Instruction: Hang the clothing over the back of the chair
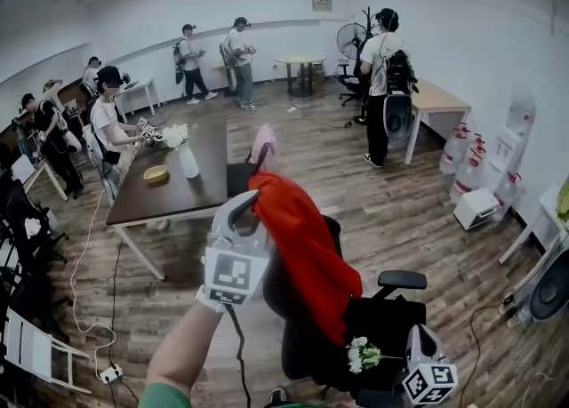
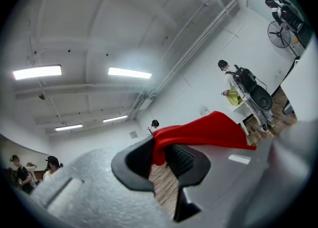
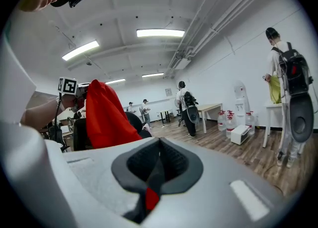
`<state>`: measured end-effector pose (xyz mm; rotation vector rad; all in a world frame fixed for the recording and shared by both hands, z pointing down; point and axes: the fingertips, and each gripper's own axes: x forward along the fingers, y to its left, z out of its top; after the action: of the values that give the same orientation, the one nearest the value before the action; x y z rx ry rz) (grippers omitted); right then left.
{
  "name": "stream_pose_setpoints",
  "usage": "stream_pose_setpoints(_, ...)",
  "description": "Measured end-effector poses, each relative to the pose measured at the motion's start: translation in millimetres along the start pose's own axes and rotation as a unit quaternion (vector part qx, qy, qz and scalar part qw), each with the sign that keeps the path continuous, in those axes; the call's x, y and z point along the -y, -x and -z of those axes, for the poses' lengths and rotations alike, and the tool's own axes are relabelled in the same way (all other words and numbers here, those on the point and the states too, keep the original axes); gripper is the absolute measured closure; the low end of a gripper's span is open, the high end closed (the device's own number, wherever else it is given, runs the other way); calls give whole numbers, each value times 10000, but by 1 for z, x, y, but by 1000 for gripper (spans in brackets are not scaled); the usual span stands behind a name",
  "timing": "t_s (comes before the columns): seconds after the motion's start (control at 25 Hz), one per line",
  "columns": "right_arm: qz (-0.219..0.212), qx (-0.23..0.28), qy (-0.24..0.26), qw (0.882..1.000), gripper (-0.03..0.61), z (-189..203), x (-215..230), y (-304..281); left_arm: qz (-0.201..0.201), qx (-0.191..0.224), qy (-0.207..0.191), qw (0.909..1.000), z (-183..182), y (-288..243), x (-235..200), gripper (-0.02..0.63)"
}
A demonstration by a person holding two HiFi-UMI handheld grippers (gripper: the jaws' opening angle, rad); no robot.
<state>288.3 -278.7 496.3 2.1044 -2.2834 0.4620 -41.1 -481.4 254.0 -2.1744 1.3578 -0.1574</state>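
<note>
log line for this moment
left tongs: shut on red garment, held up | right tongs: shut on red garment | chair: under garment, not hung yet

Red clothing covers most of the chair back, its far hem out of sight. The lower frame edge crops the right tongs at their base and the person's left forearm. The distant figures are too small to detail.

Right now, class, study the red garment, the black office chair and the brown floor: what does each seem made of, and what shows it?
The red garment: thin, soft cloth, matte; it drapes in loose folds. The black office chair: probably padded fabric with plastic armrests; too dark to be sure. The brown floor: wood or wood-look laminate, slight sheen; plank seams show.
</note>
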Motion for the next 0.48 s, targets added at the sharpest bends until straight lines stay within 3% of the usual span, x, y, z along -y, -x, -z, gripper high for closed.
stream_pose_setpoints(0.24, 133, -65, 26, 9999, 584, 7, -36, -25, -528, -34, 701, 9961, 55, 7, -94, 551)
stream_pose_setpoints(0.48, 113, -111, 107, 9998, 584, 4, -78, -49, -962, -400, 934, 9902, 125, 40, -166, 550)
